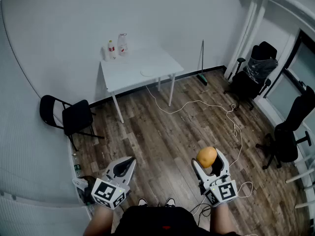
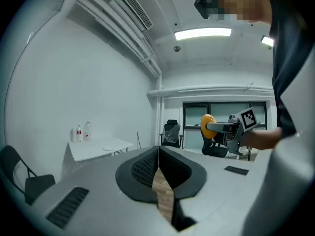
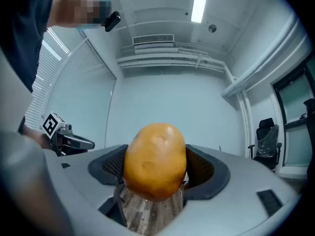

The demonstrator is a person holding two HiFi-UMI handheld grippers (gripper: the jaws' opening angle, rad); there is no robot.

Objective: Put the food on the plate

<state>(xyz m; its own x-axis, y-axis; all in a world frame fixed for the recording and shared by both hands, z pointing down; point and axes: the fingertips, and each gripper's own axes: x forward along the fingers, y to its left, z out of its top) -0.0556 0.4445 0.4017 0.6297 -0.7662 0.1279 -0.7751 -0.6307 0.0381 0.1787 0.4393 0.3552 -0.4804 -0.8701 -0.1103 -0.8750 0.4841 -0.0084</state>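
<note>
A yellow-orange potato [image 1: 206,157] sits between the jaws of my right gripper [image 1: 208,162], which is shut on it above the wooden floor. It fills the middle of the right gripper view, where the potato [image 3: 155,161] is pressed from both sides by the dark pads. My left gripper [image 1: 129,163] is held low at the left, jaws together and empty; in its own view the left gripper [image 2: 158,155] is shut. A white plate [image 1: 149,73] lies on the white table [image 1: 128,75] far ahead, seen small in the left gripper view as the plate [image 2: 107,148].
Two bottles [image 1: 117,47] stand at the table's back left corner. A black folding chair [image 1: 69,116] is at the left, and black office chairs [image 1: 290,132] at the right. A white cable [image 1: 216,107] snakes over the floor. A broom [image 1: 202,63] leans on the wall.
</note>
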